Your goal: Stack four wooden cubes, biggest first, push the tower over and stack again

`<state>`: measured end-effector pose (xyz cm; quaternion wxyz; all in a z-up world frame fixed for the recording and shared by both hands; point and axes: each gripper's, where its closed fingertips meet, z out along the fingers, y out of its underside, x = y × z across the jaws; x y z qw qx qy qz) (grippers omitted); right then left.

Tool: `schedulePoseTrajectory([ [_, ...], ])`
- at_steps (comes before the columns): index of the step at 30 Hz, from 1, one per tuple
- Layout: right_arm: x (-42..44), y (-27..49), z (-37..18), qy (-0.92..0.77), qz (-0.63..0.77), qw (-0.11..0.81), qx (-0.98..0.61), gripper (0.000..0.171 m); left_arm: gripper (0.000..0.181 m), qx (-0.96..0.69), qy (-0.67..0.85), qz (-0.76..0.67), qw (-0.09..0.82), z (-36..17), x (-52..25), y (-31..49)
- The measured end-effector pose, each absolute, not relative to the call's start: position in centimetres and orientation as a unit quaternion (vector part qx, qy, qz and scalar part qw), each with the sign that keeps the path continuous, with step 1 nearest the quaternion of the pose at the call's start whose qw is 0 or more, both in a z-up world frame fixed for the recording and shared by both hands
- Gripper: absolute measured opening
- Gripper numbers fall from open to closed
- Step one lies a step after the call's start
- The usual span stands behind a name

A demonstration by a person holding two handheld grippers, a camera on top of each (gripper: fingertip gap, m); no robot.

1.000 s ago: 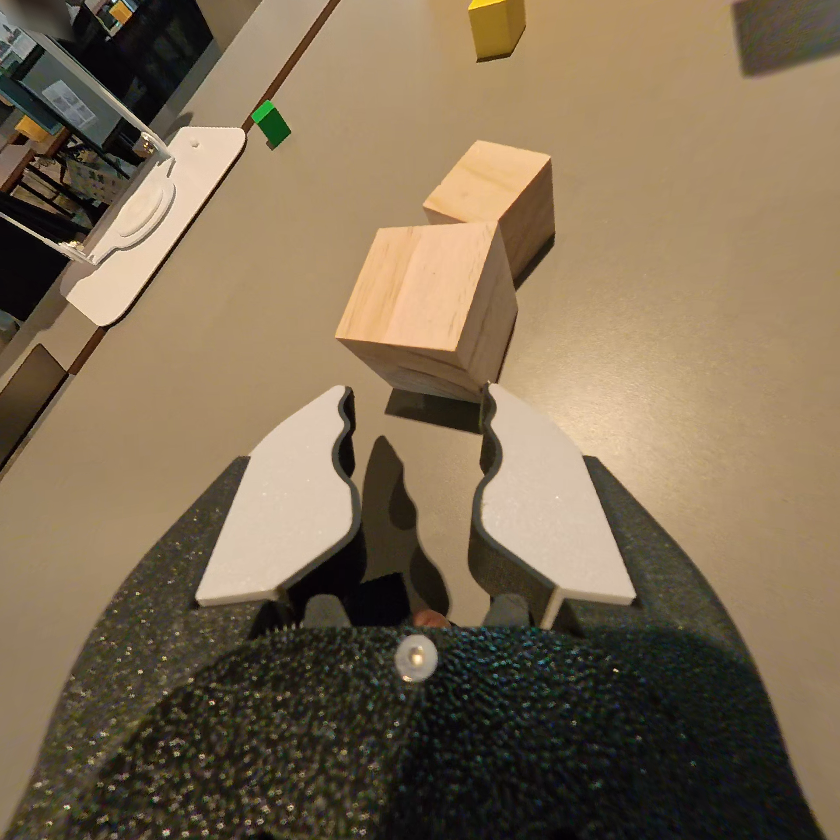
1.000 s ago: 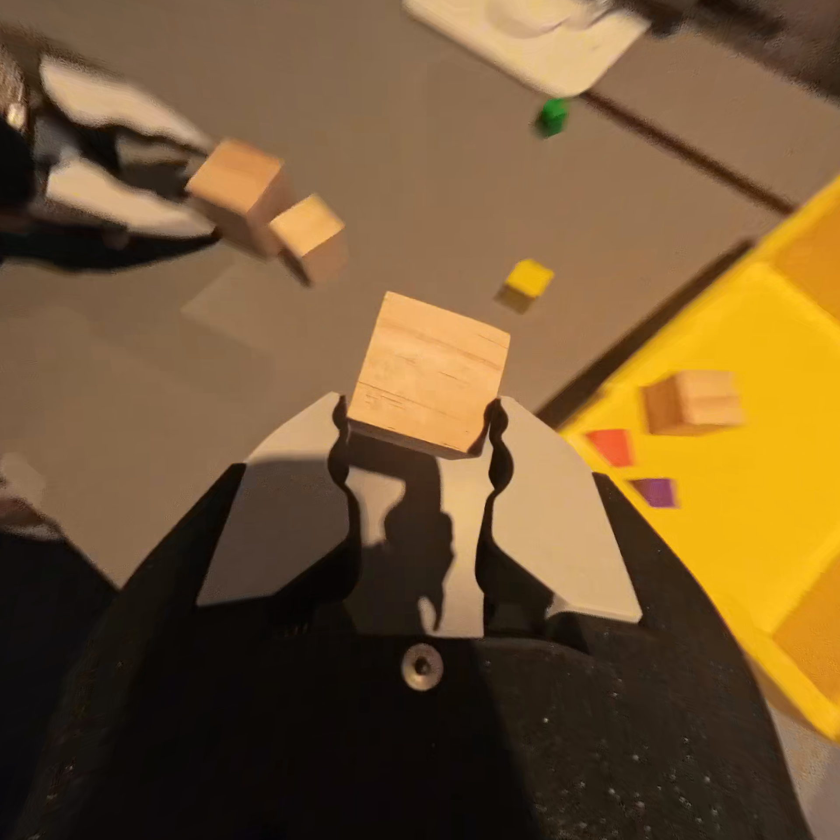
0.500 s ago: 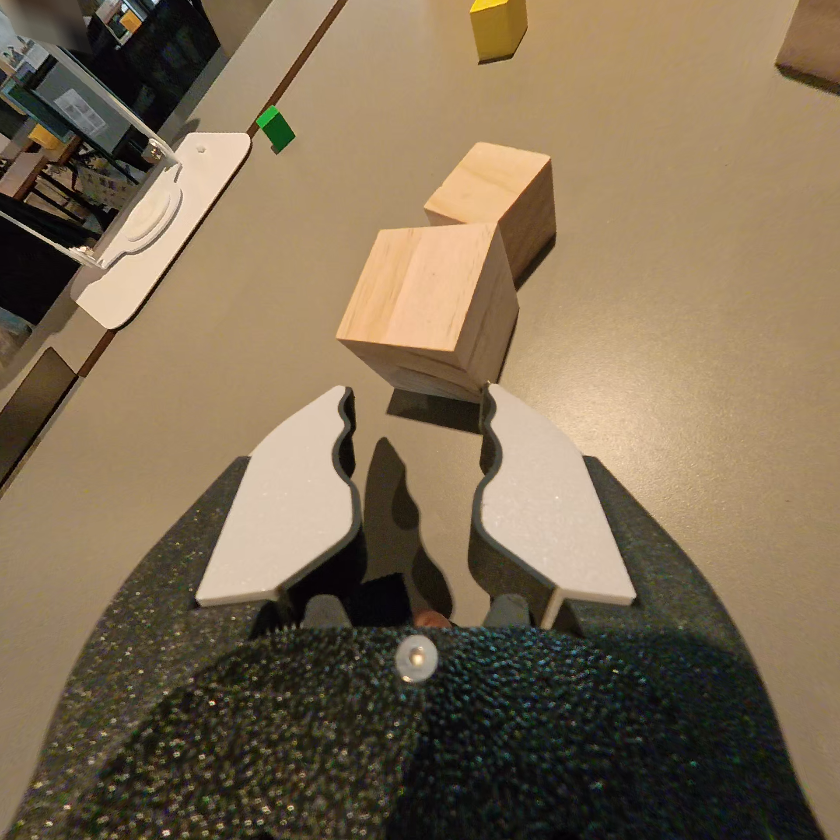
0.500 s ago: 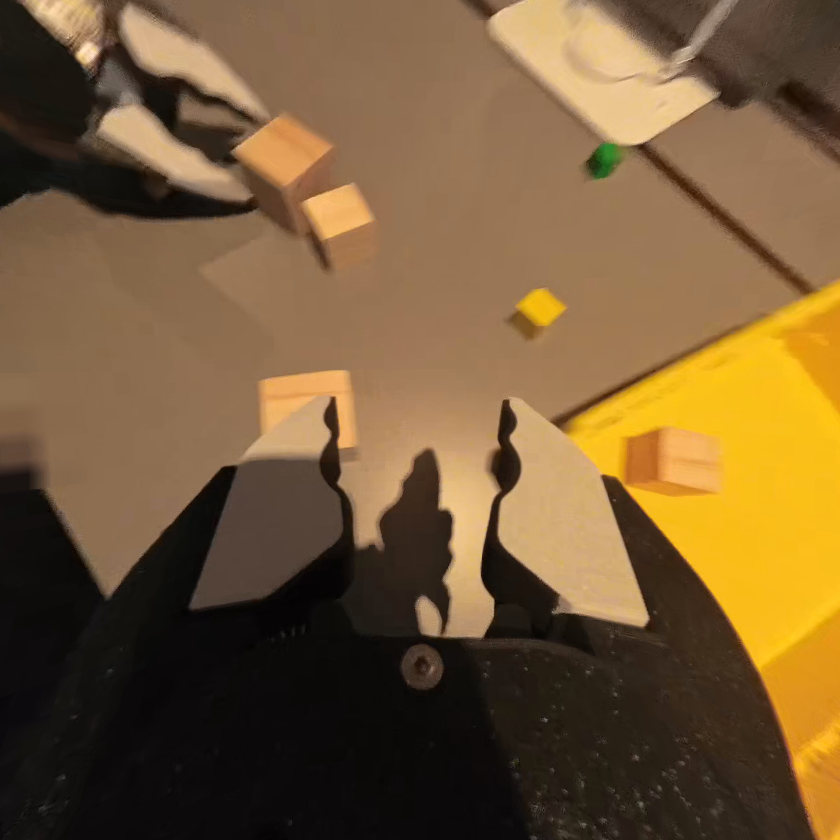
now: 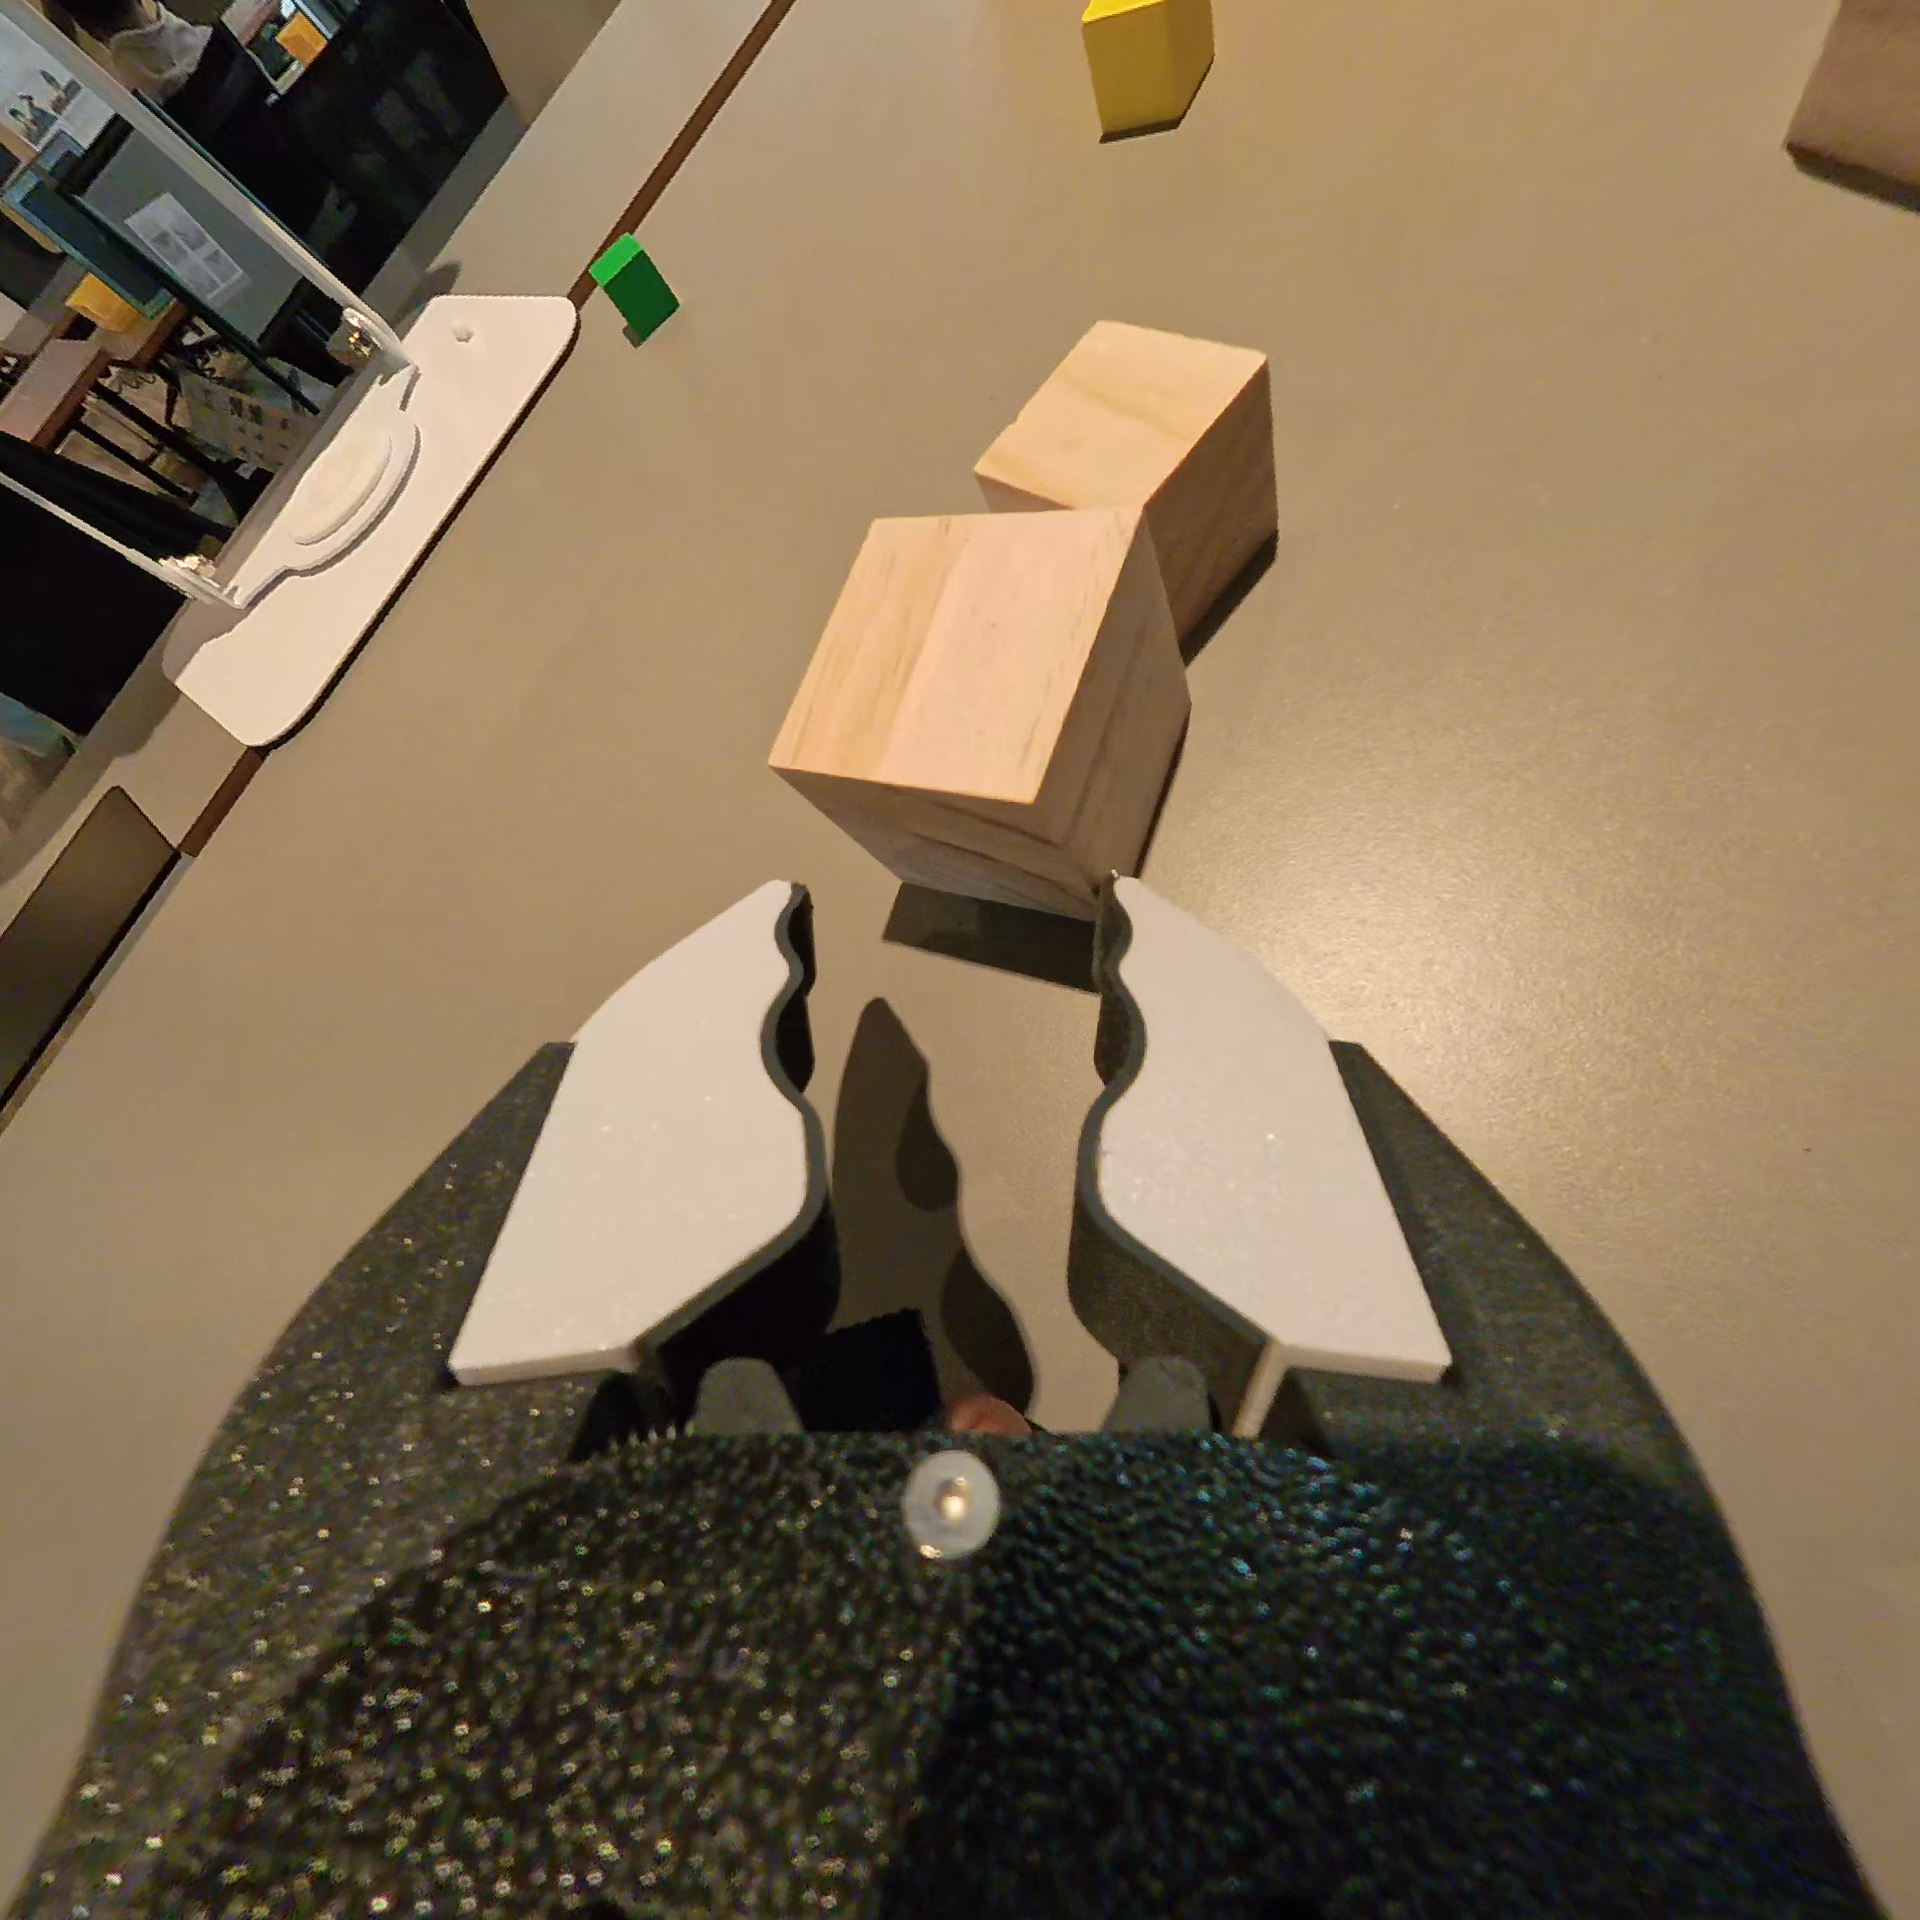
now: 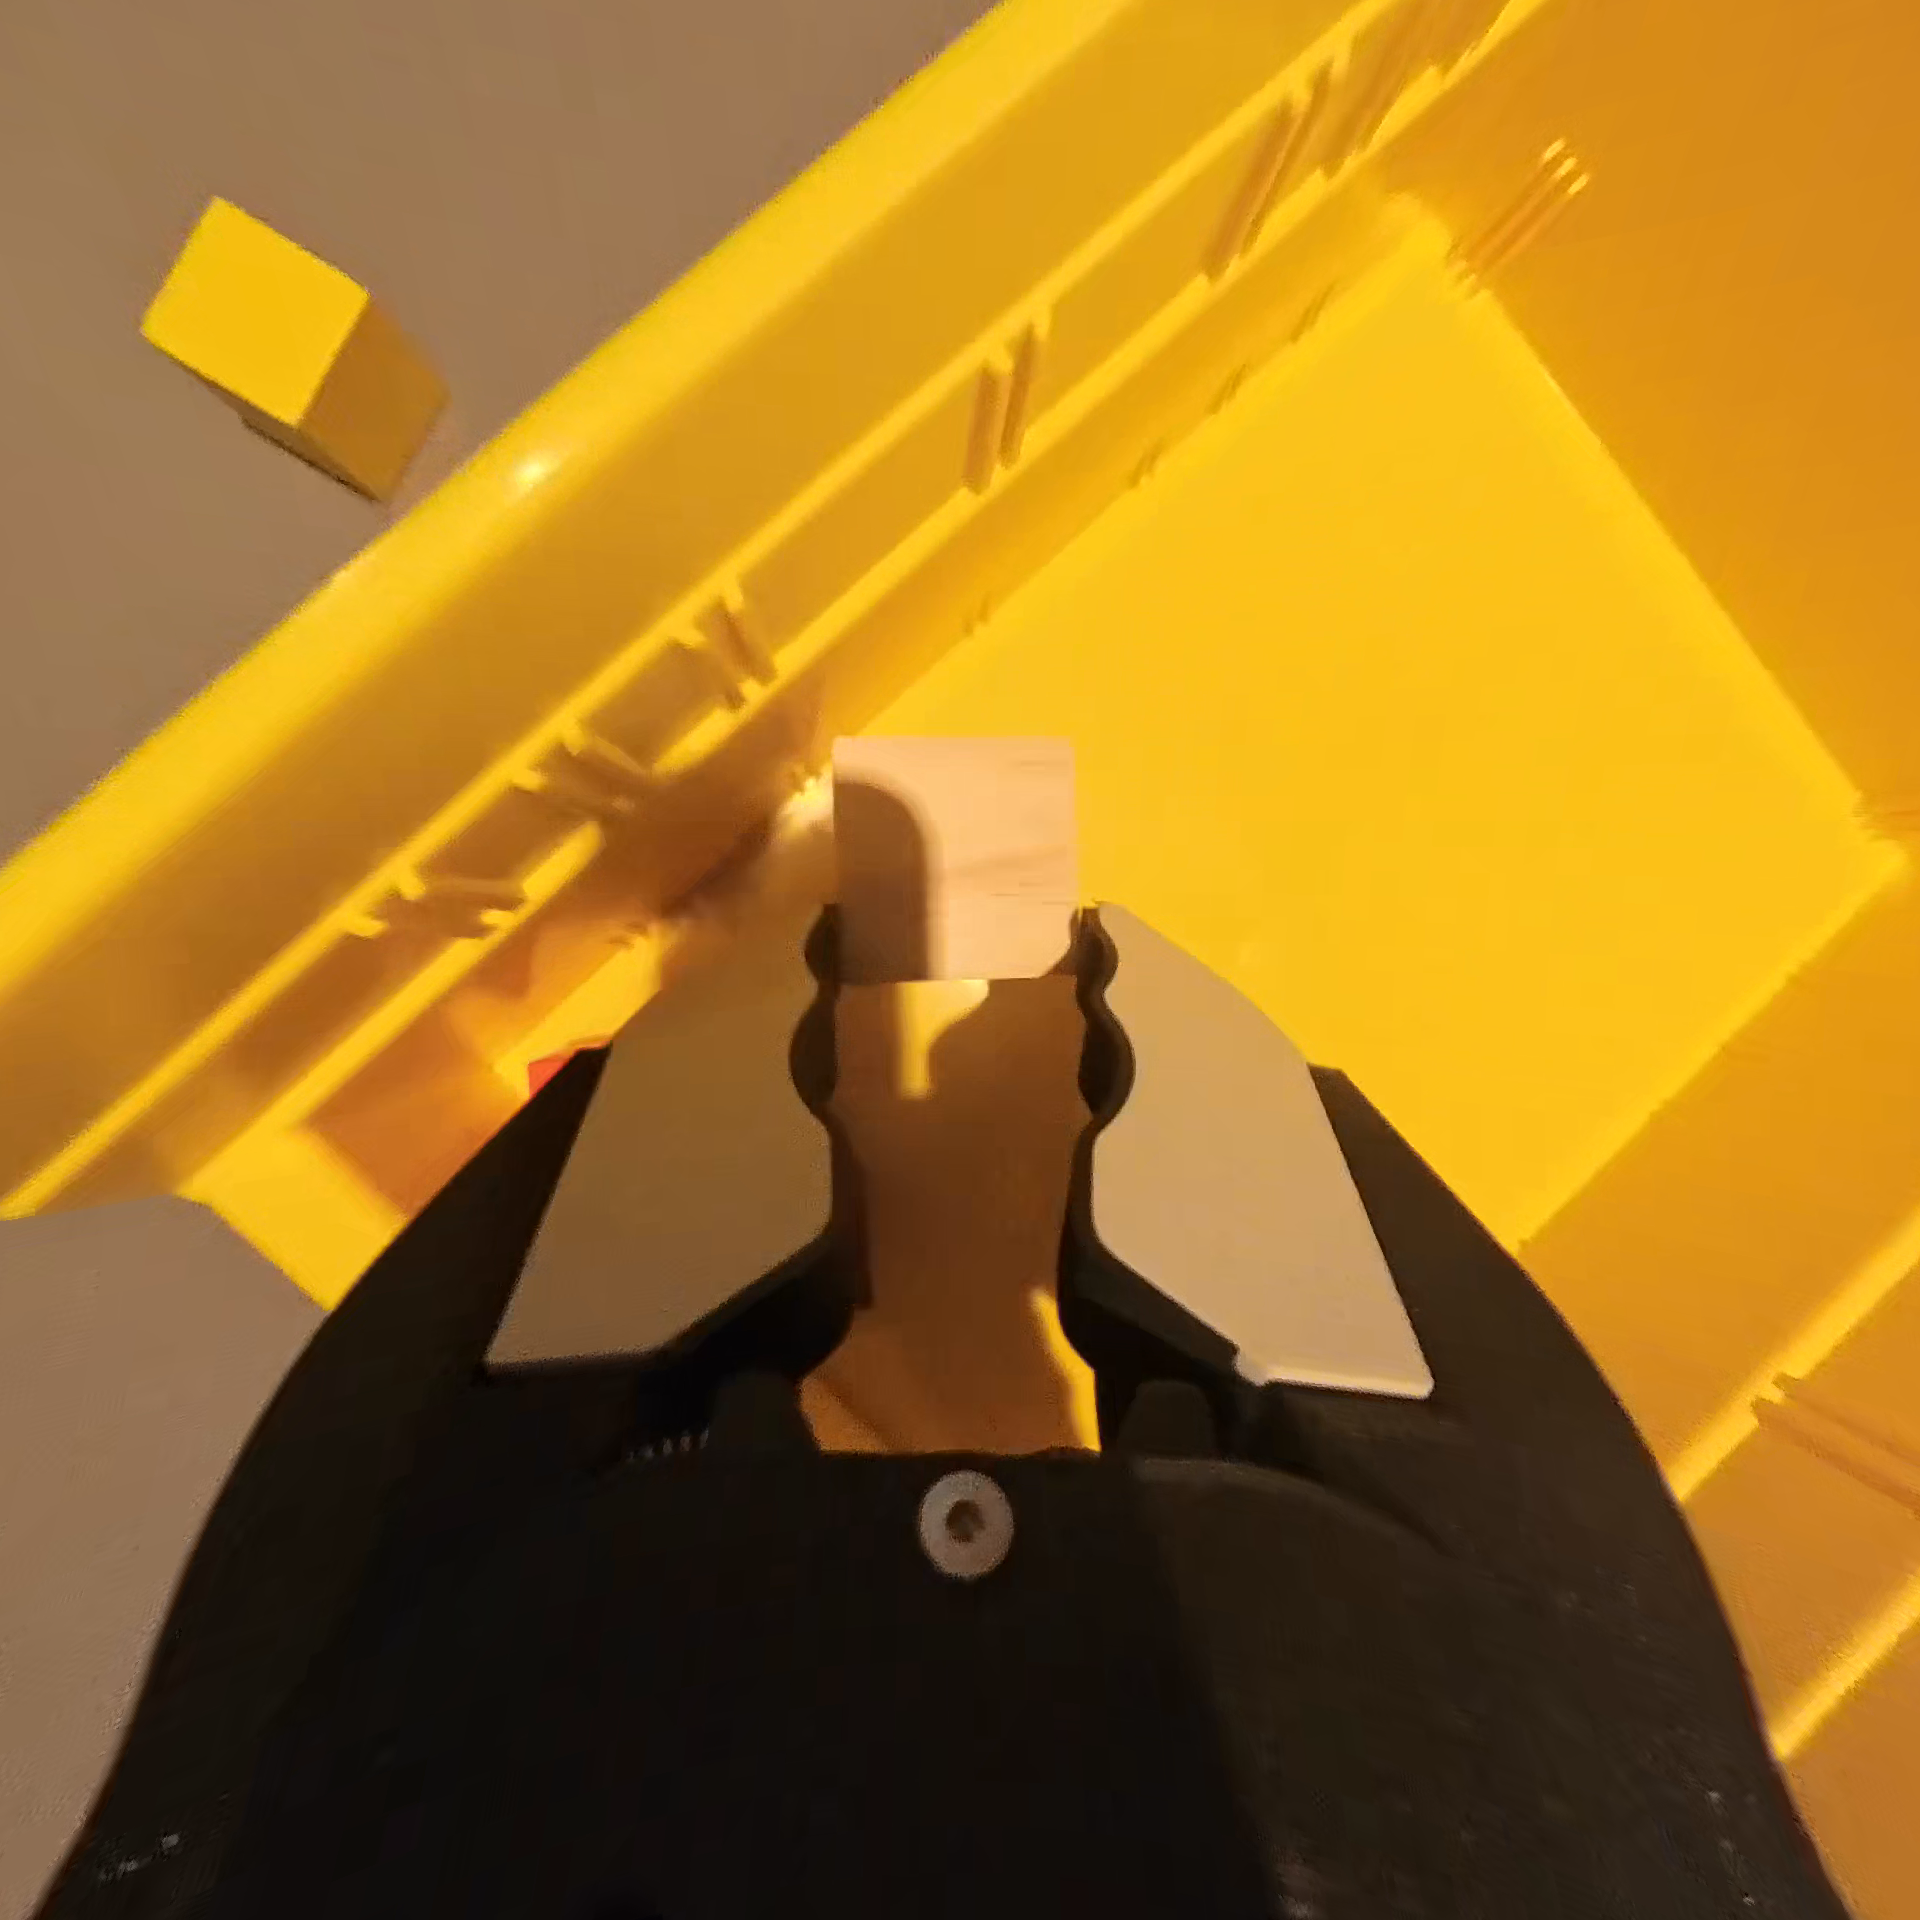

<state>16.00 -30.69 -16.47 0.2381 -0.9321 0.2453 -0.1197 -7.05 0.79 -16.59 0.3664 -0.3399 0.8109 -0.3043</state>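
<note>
Yellow bin (image 6: 1455, 727): largest item; ribbed plastic walls; fills most of the right wrist view; a red piece (image 6: 551, 1070) shows at the near-left fingertip edge.
Table (image 5: 1558, 935): grey-brown surface; carries the loose cubes; a white plate (image 5: 343, 520) lies at its far-left edge.
Right gripper (image 6: 951, 940): reaching into the bin; fingers set either side of a small wooden cube (image 6: 956, 862); whether they are already pressing on it or only bracketing it, I cannot tell; view blurred.
Left gripper (image 5: 951, 904): fingers apart, holding nothing; low over the table just short of the big wooden cube (image 5: 987, 707).
Big wooden cube: appears tipped, one lower edge raised; right fingertip very close to its corner.
Second wooden cube (image 5: 1132, 457): on the table just behind the big one, touching or nearly so.
Yellow block (image 5: 1143, 57): far off on the table; also seen beside the bin wall (image 6: 291, 343).
Green block (image 5: 634, 299): smallest; near the plate.
Risks: small cube sits close to the bin wall, so a finger may catch the ribs and knock it aside; shallow tip-only hold could let it twist out; left fingertip may nudge the big cube into its neighbour.
</note>
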Motion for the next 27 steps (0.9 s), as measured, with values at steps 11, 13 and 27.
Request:
schedulePoseTrajectory([
  [11,2.3,-27.7,-2.6,0.132,-0.101,0.473,-0.865,0.044,0.050,-0.346,0.811,-0.305,0.360,-16.7,-7.0,0.9],
  [13,-2.5,-25.4,-3.3,0.065,-0.066,0.465,-0.880,0.044,0.050,-0.349,0.811,-0.306,0.356,-16.7,-7.0,0.9],
  [27,-6.7,-21.9,-11.7,0.002,-0.039,0.341,-0.939,0.044,0.048,-0.345,0.811,-0.303,0.363,-16.6,-7.0,0.9],
])
